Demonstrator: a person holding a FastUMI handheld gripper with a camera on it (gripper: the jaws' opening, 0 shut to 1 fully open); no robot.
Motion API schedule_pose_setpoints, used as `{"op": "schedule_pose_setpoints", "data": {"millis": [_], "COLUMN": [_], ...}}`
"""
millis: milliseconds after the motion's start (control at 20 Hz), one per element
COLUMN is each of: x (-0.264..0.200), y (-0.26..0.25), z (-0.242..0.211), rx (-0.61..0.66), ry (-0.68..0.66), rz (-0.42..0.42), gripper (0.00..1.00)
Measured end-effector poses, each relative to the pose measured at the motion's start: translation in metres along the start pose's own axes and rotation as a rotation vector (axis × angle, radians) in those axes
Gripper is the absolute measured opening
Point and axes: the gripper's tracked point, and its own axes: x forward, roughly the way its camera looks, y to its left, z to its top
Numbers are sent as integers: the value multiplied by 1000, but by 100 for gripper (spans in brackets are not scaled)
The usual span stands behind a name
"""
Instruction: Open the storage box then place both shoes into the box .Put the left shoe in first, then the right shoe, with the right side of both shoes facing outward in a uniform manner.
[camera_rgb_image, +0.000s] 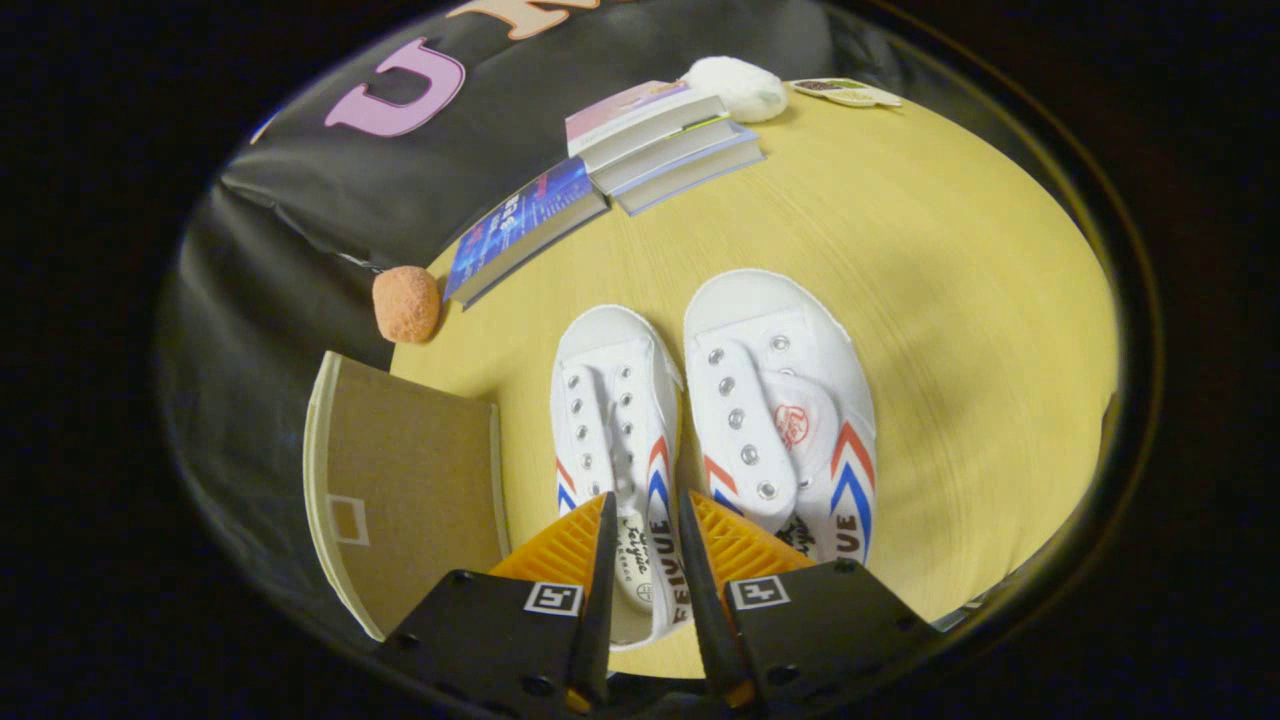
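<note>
Two white canvas shoes with red and blue chevrons stand side by side on the yellow table (950, 300), toes pointing away from me. My gripper (647, 512) is at the heel end of the left shoe (612, 400). One finger is inside the shoe's opening and the other is outside its right side wall, and the narrow gap between them is closed on that wall. The right shoe (775, 400) rests just right of the fingers, untouched. Left of the fingers lies the brown storage box (410, 480), showing a flat panel with a pale rim; I cannot tell whether it is open.
Beyond the shoes is a stack of books (665, 140), with a blue book (525, 225) lying next to it. An orange fuzzy ball (405, 303) sits at the table's left edge. A white fluffy object (738, 88) and a small card (848, 93) lie at the far edge.
</note>
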Motion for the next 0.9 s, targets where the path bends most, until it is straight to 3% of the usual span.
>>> {"op": "schedule_pose_setpoints", "data": {"millis": [550, 600, 800, 900], "x": [27, 21, 13, 15], "y": [-7, -6, -6, -7], "z": [-6, -3, 1, 0], "rx": [-13, -15, -26, -24], "ry": [30, 28, 19, 9], "rz": [-97, -98, -93, -90], "gripper": [32, 23, 16, 4]}}
